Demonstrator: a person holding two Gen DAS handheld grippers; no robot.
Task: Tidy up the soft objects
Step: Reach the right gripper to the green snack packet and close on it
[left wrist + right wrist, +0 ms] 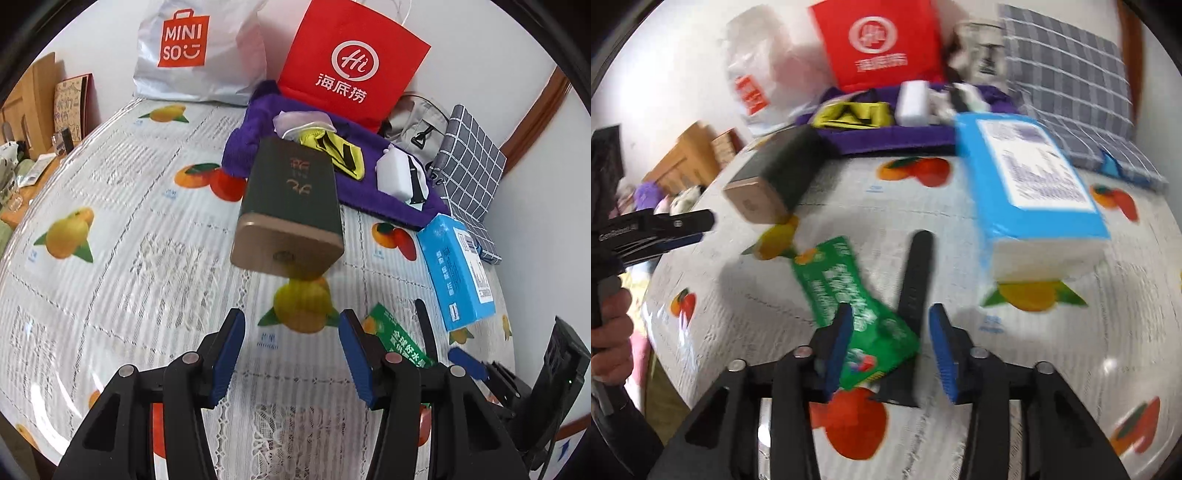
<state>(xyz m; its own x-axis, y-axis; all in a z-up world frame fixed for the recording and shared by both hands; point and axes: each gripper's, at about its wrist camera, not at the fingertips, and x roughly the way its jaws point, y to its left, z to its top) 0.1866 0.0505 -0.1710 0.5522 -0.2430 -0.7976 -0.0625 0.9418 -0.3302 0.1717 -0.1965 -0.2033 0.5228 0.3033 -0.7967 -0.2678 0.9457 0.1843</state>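
I hold both grippers angled down over the fruit-print tablecloth (122, 229). My left gripper (291, 354) stands released, nothing between its pads, short of the dark green tin (291, 206) lying on its side. My right gripper (890, 350) is unclenched too; the green snack packet (849, 306) lies under its left pad, not pinched as far as I can tell. Beyond the tin, the soft things sit gathered on the purple towel (373, 199), likely the collecting spot. Right of the tin lies the blue tissue pack (458, 273). Shopping bags lean on the white wall behind.
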